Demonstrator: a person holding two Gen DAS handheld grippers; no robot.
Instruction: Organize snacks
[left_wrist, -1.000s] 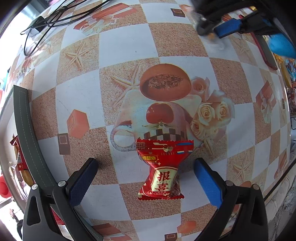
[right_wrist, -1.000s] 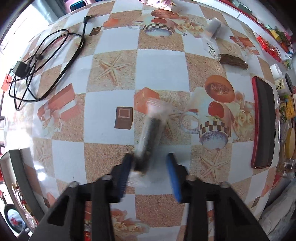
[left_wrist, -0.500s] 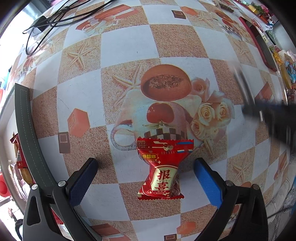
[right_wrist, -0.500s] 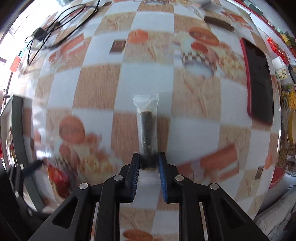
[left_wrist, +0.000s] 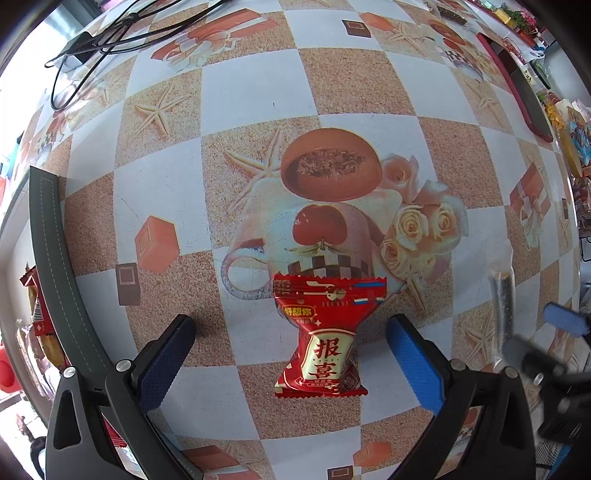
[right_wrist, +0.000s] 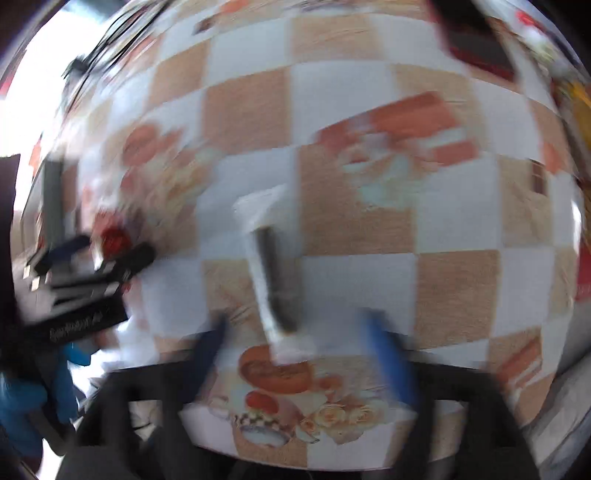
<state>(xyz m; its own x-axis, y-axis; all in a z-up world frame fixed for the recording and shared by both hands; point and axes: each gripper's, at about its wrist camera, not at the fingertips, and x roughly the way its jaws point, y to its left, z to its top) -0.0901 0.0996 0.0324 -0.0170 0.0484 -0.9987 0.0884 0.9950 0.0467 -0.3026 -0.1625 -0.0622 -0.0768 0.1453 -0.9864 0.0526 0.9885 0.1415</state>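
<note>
While the left gripper hangs over the checkered tablecloth with its fingers wide, a red snack lies flat on the cloth between them, touching neither pad. Open cloth shows on both sides of the packet and across most of the upper frame.

At the left edge of the left view runs the dark grey rim of a bin; red packets show beyond it, too small to make out further. A black cable lies at the upper left, and a long dark tray with a red rim sits at the upper right near the table edge, with more packets past it.

The right view is heavily blurred. The right gripper has just been opening and its fingers stand wide, with a clear wrapped dark stick between them, free of both pads. In the left view that stick appears at the right, beside the blue tip of the right gripper. At the lower left of the right view a blue glove holds the left gripper. Bare cloth fills the right view's centre and right.
</note>
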